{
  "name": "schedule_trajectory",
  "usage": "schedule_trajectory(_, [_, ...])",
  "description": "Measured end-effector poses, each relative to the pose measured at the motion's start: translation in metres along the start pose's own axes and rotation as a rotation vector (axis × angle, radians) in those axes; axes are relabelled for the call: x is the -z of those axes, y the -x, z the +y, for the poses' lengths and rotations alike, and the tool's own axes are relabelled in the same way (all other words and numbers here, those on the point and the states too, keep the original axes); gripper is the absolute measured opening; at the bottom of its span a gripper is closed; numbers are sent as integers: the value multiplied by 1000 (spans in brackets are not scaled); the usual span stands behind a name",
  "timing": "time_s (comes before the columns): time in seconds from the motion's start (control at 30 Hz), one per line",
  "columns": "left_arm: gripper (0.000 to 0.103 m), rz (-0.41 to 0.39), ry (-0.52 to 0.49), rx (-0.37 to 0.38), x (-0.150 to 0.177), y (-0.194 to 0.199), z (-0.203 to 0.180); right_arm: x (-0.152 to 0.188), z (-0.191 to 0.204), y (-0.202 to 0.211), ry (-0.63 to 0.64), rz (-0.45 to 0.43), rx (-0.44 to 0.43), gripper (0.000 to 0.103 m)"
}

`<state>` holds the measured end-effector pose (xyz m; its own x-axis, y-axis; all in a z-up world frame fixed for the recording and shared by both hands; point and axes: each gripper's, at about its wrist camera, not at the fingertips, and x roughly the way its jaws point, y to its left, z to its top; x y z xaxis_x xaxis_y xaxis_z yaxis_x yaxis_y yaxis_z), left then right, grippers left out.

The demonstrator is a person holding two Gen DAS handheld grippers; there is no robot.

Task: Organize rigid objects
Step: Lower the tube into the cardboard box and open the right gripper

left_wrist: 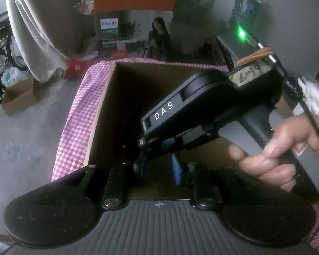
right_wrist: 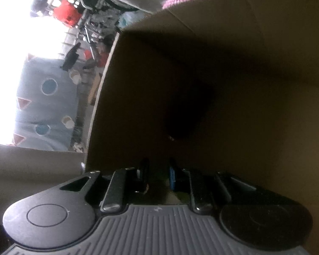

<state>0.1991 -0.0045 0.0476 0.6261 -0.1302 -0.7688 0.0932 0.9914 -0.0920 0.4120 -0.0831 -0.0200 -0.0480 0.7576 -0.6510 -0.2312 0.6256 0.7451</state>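
Observation:
An open brown cardboard box (left_wrist: 125, 97) stands on a pink checked cloth (left_wrist: 80, 114). In the left wrist view my right gripper's black body, marked DAS (left_wrist: 204, 104), reaches down into the box, held by a hand (left_wrist: 287, 148). My left gripper (left_wrist: 157, 167) sits at the box's near rim, fingers a small gap apart, nothing seen between them. In the right wrist view my right gripper (right_wrist: 157, 170) points at the dark box interior (right_wrist: 202, 85). Its fingers stand a small gap apart with nothing visible between them. The box bottom is in deep shadow.
A Philips carton (left_wrist: 134, 21) stands behind the box. A grey device with a green light (left_wrist: 241, 34) is at the right. A small open cardboard box (left_wrist: 19, 97) and a wheelchair (left_wrist: 0, 42) are on the floor at left.

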Motion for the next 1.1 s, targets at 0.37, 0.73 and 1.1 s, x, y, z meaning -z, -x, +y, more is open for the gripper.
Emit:
schedule_trajectory(0.37, [43, -168, 3, 34, 11, 58, -13, 31, -6, 79, -7, -188, -91, 22])
schedule_trajectory(0.73, [54, -201, -78, 169, 52, 91, -44, 148, 11, 165, 133, -466, -105, 41])
schedule_trajectory(1.1, [55, -72, -207, 281, 109, 57, -67, 277, -23, 139, 63, -617, 111, 47])
